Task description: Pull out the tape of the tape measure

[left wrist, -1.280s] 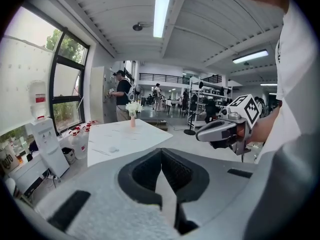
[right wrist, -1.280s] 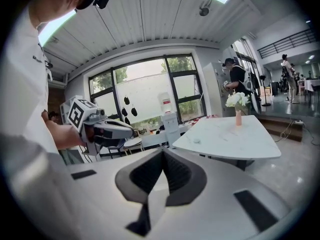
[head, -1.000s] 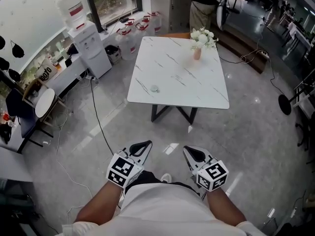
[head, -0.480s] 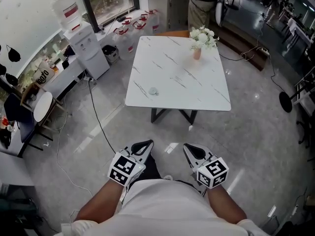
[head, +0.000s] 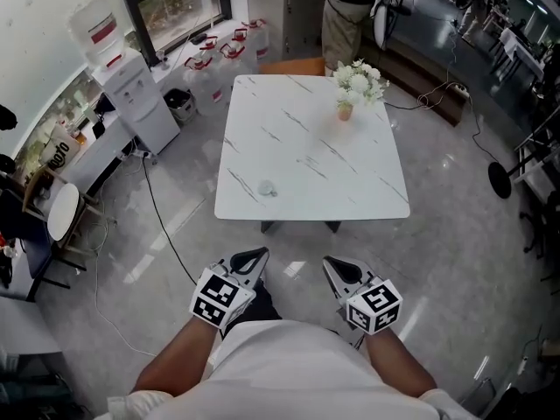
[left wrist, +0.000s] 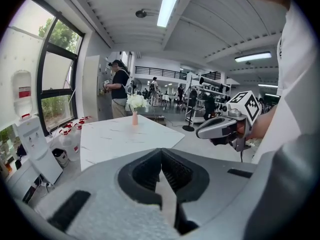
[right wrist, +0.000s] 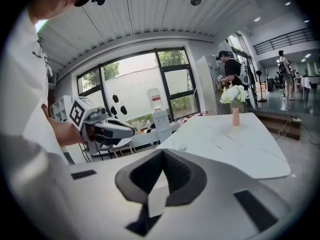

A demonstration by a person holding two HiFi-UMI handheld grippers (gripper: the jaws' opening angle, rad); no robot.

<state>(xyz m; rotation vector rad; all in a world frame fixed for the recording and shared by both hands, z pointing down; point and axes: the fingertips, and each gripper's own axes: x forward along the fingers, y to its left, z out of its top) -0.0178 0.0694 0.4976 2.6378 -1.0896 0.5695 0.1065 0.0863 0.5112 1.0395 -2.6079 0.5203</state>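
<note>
Well short of the white marble-veined square surface (head: 350,160), left tongs (head: 252,259) and right tongs (head: 335,268) sit closed together, empty; a small round pale tape measure (head: 268,188) lies near its edge.

Bright, even daylight comes from the windows (head: 175,3) beyond the bench's (head: 306,147) far left corner, with ceiling strip lights (left wrist: 168,4) above. The glossy floor (head: 455,234) carries pale glare patches. Both gripper views curve strongly into dark, rounded edges, and their near foreground is soft.
</note>
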